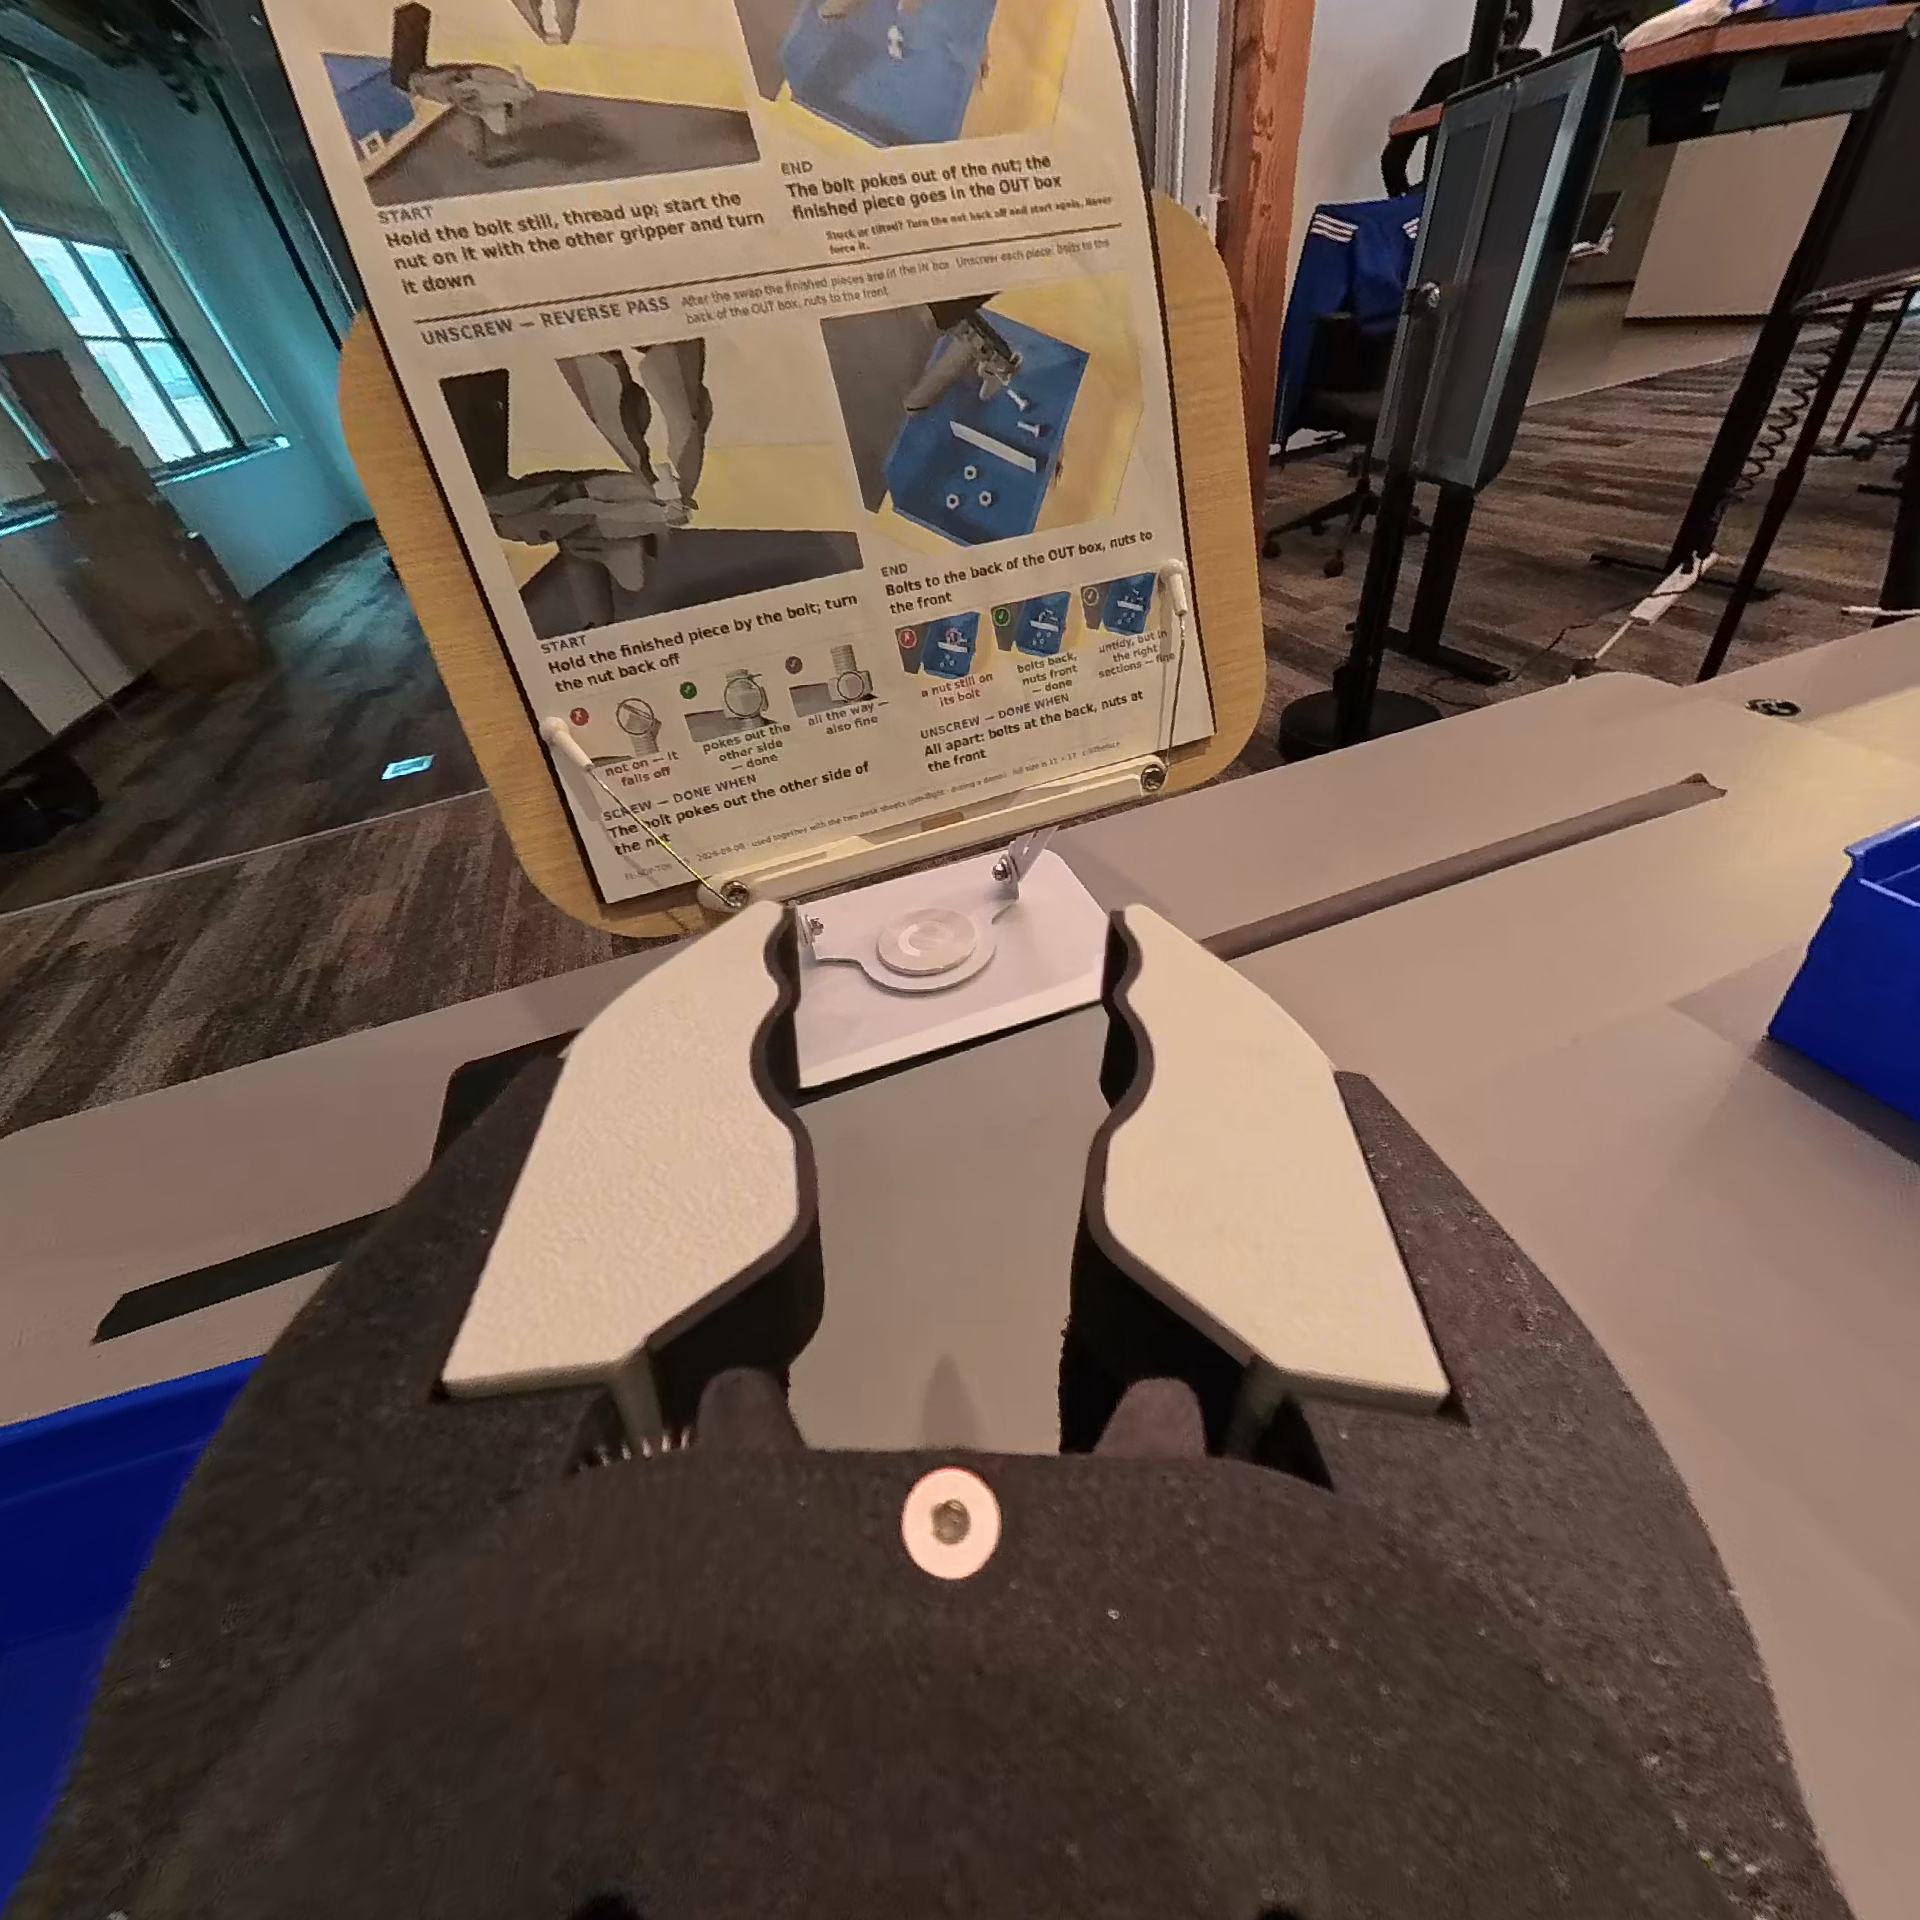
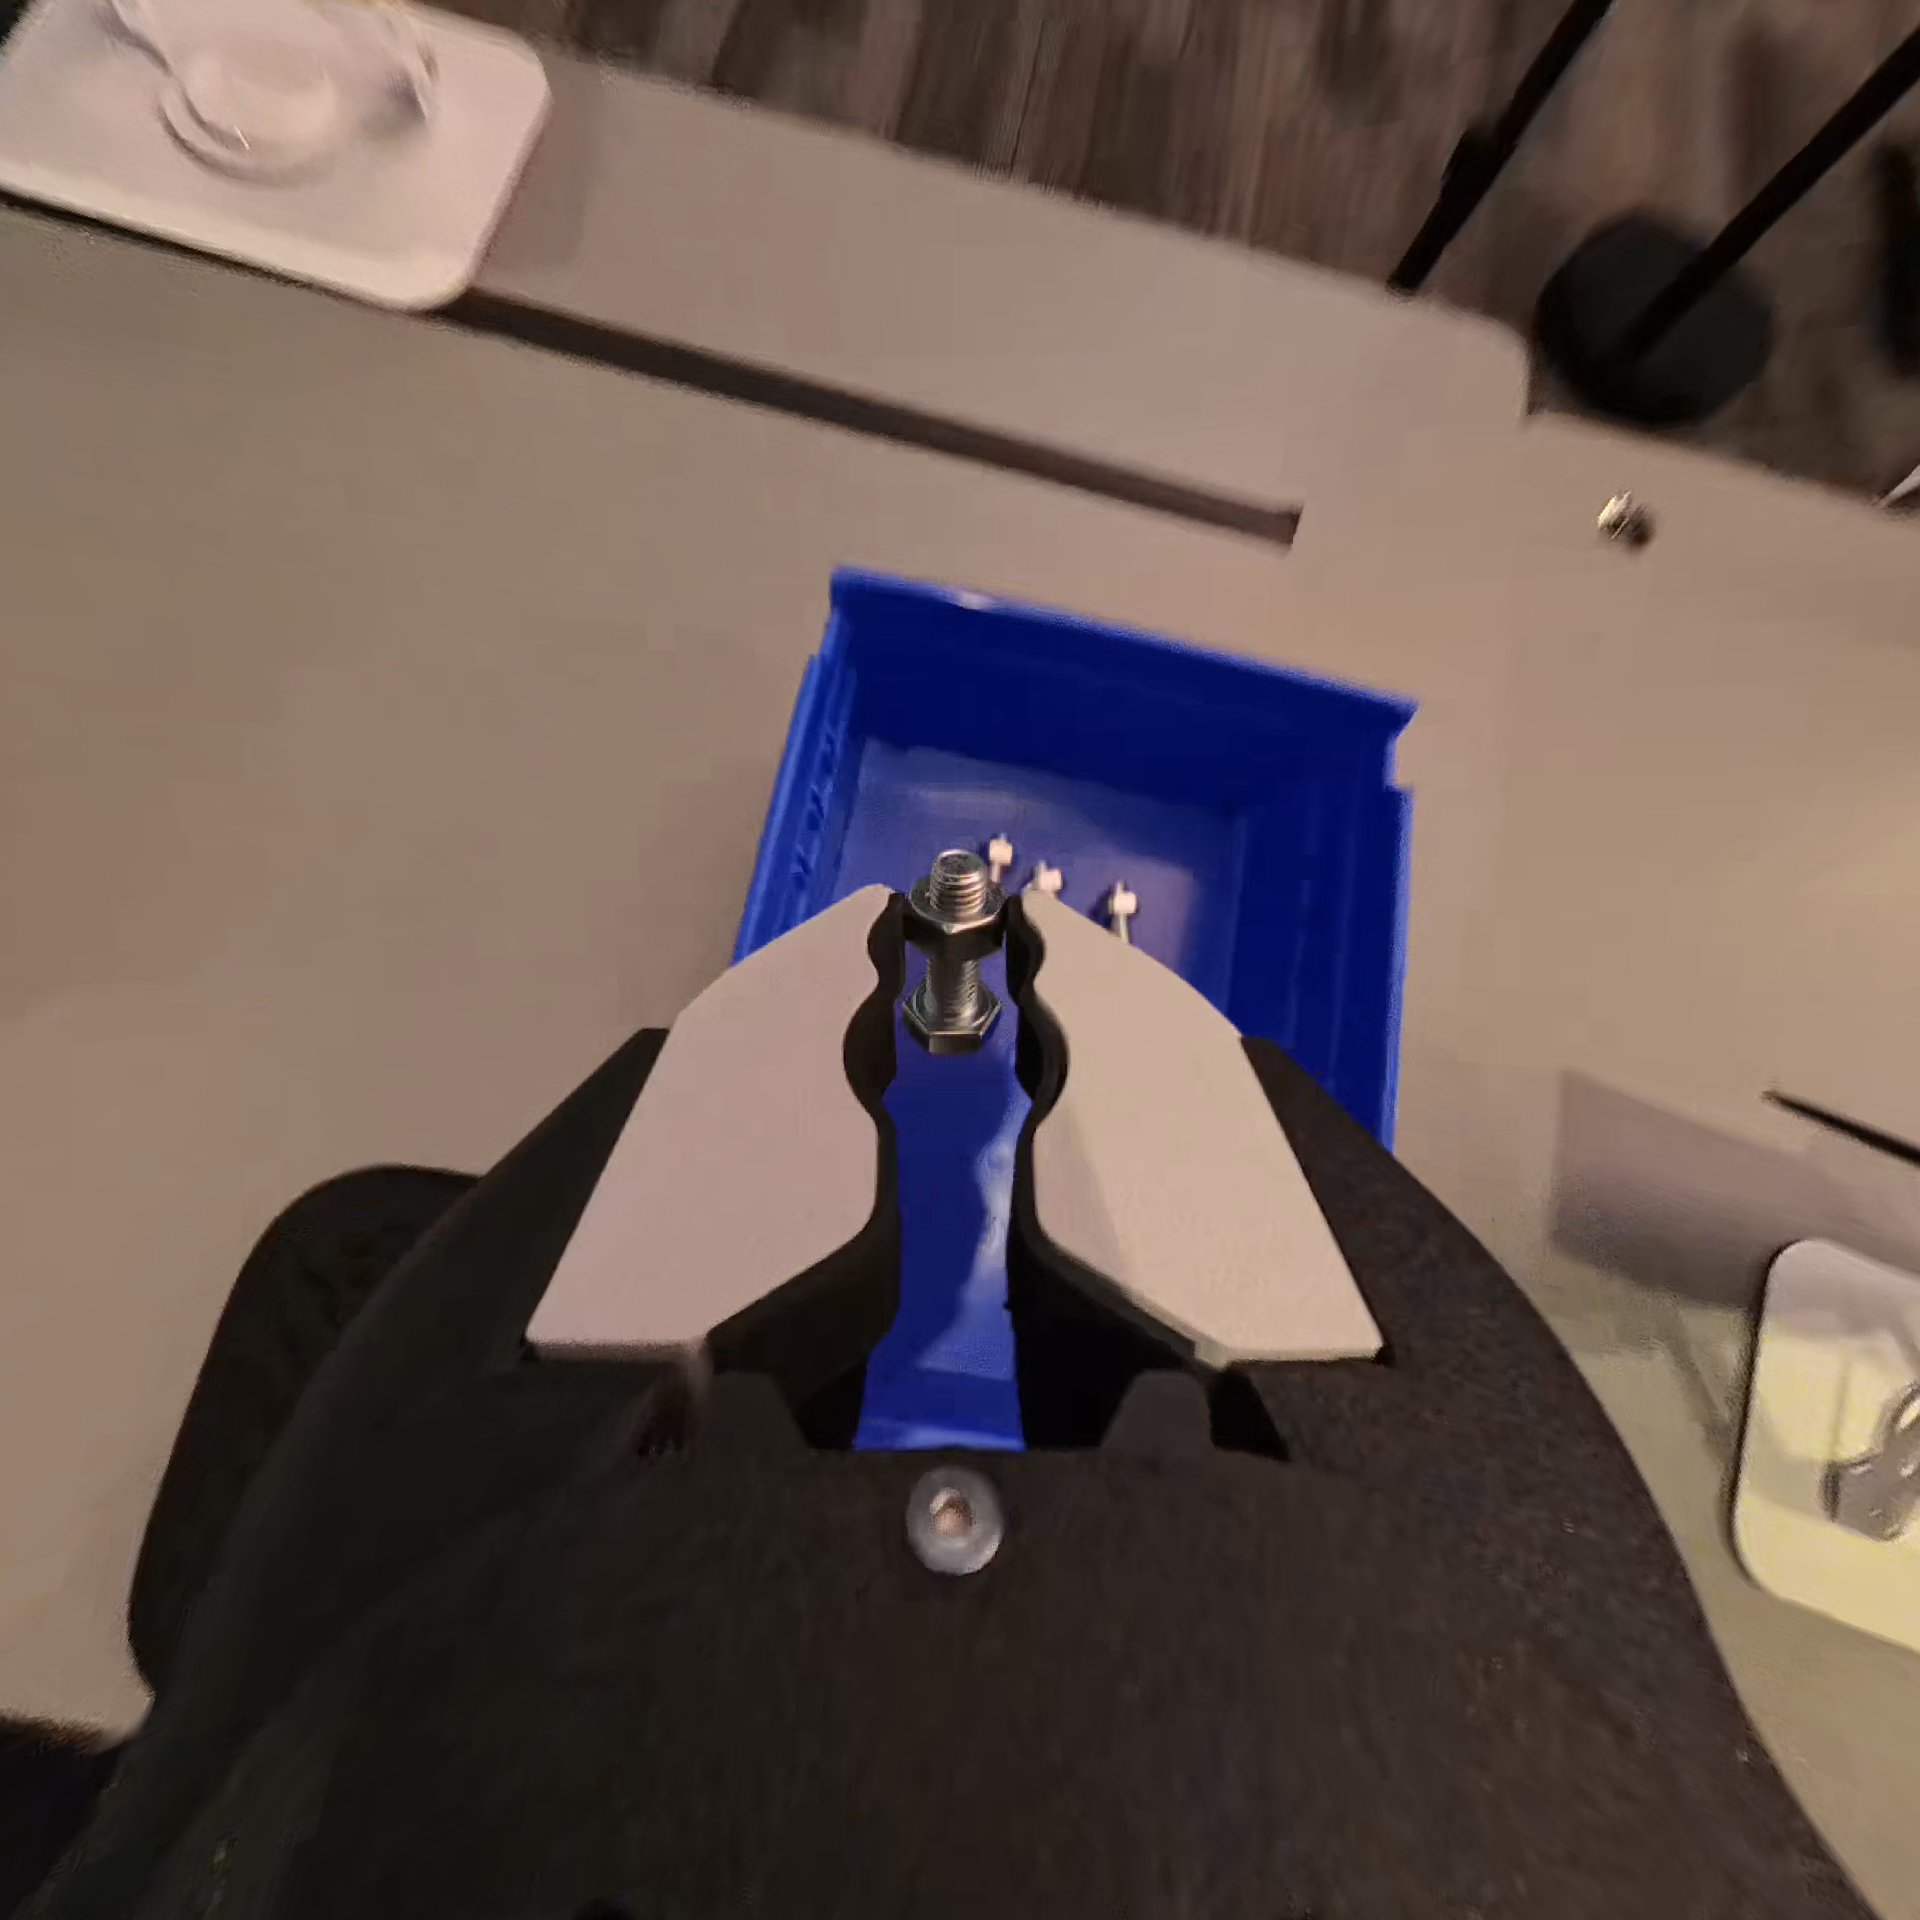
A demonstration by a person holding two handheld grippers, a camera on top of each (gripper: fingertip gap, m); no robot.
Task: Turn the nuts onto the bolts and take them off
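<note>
In the right wrist view my right gripper point(image 2: 951, 920) is shut on the nut point(image 2: 950, 917) of a steel bolt point(image 2: 951, 977). The thread tip points away from me and the hex head sits nearer the camera. It hangs over a blue box point(image 2: 1320, 769), which holds several small pale pieces point(image 2: 1044, 881) on its floor; blur hides what they are. In the left wrist view my left gripper point(image 1: 945, 966) is open and empty, held above the grey table point(image 1: 1507, 1039), facing the instruction board point(image 1: 790, 468).
The board's white metal foot point(image 1: 956, 977) stands just beyond my left fingertips. A blue box corner point(image 1: 1860, 966) shows at right and another blue box point(image 1: 94, 1558) at lower left. White plates point(image 2: 416, 187) point(image 2: 1829, 1455) lie on the table. Dark slots point(image 2: 935, 436) cross the tabletop. The grippers' ends are close to 45 cm from one another.
</note>
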